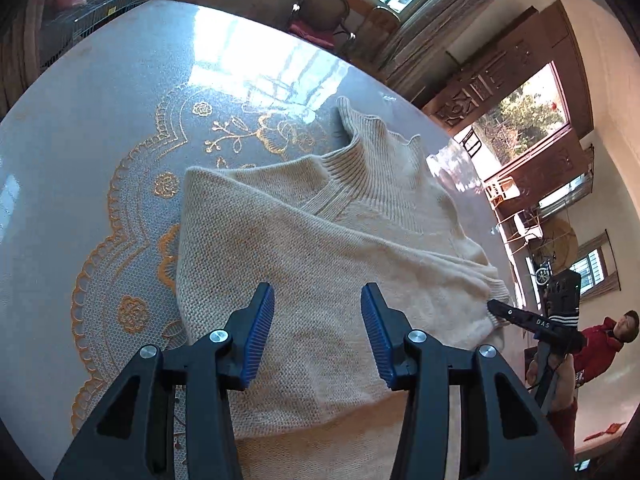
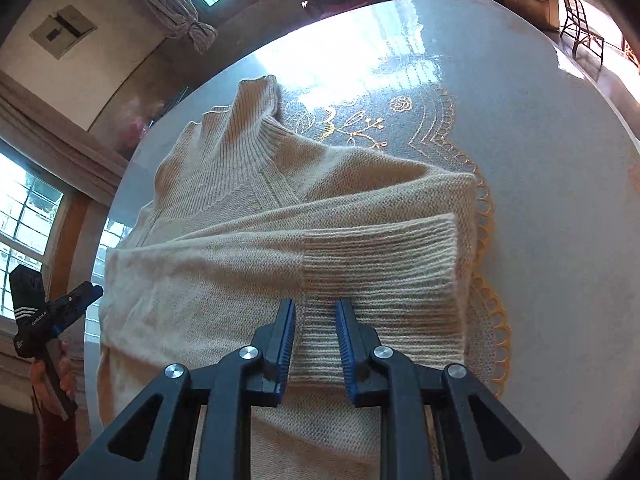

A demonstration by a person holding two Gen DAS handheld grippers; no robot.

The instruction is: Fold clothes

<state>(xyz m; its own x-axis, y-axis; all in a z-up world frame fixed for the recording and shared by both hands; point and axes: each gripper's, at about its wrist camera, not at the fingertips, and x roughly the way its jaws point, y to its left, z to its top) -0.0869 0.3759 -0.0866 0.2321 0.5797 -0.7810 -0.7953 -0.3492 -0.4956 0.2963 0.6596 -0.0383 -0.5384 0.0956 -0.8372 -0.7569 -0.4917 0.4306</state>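
A cream knit sweater [image 2: 248,240] lies on the round table [image 2: 540,160], collar toward the far edge, over the gold-patterned lace mat [image 1: 132,216], one sleeve folded across its body. The right gripper [image 2: 316,312] hangs over the ribbed cuff [image 2: 380,264], jaws narrowly apart, gripping nothing. The left gripper [image 1: 318,300] is half open above the sweater's body, empty

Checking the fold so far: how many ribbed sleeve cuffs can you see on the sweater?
1. A ribbed cuff lies across the sweater body, just ahead of the right gripper. The other cuff may be hidden.
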